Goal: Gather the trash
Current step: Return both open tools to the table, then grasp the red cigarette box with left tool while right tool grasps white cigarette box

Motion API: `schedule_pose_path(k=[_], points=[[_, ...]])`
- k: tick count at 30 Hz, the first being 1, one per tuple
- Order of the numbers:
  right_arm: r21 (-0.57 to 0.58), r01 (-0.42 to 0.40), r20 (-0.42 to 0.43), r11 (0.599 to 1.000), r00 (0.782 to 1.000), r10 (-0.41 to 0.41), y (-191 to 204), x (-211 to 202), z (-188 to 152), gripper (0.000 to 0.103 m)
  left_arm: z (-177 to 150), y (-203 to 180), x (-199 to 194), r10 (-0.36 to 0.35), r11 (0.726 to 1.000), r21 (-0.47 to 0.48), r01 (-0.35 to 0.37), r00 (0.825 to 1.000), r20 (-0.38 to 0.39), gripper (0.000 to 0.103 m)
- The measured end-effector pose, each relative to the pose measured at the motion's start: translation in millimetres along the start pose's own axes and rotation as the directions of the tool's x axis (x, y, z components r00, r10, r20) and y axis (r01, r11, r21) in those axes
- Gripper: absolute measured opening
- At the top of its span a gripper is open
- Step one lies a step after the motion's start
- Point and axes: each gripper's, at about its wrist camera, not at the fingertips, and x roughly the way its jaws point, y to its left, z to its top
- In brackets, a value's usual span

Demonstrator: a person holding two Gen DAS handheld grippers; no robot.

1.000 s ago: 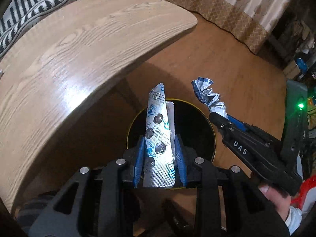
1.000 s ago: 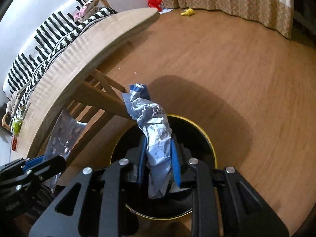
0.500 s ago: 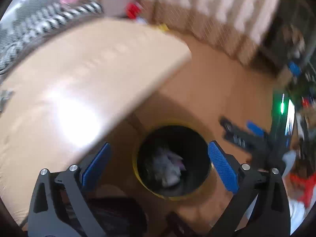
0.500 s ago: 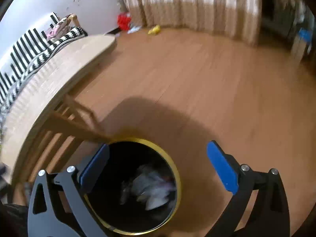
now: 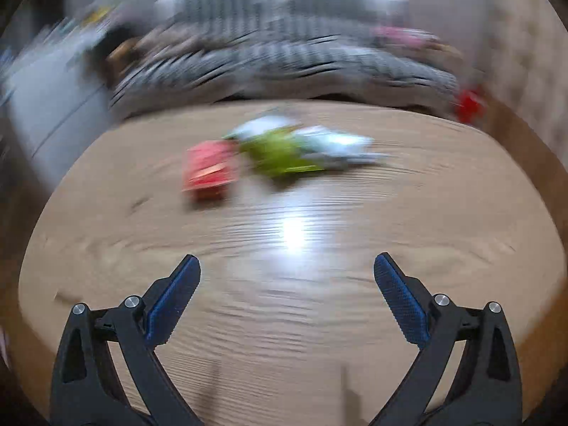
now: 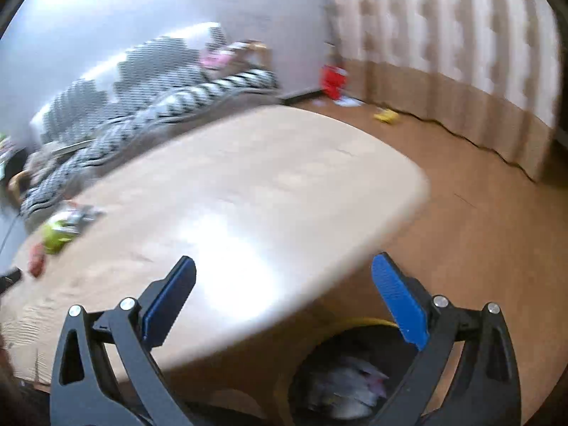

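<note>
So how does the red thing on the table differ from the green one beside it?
The red piece is the more compact, blocky shape; the green piece is more spread out and flatter. The red piece lies apart at the left; the green piece lies against pale, whitish scraps on its right. The picture is too blurred to tell what either one is. Both lie on the wooden table, ahead of the open left gripper.
</note>
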Motion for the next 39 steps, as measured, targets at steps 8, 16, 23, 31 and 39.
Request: schedule_pose_path(k=[8,16,23,31,39], points=[[-0.168,-0.302,-0.079,0.938,0.953,0.293,198,77,61,0.096,57,37,81,0.054,0.996,-0.073,-0.057,0.998,-0.037,0.095],[-0.315,-0.295,-0.14,0.902,0.955,0.263,311,156,85,0.096,75,41,122,0.041,0.997,-0.056,-0.045,0.997,-0.06,0.095],[-0.373,-0.412,-0.372,0.831,0.887,0.273,365,229,85,0.096,88,38,142,0.107,0.994,-0.032,-0.109,0.993,-0.059,0.095],[-0.621,-0.416,-0.43,0.665,0.89,0.154,408,259,54,0.096,94,40,169,0.105,0.994,-0.004,-0.106,0.99,-0.098,0.096],[-0.542,-0.504,-0.469,0.672,0.845,0.255,391,267,49,0.097,97,50,175,0.088,0.995,-0.043,-0.093,0.991,-0.1,0.097]])
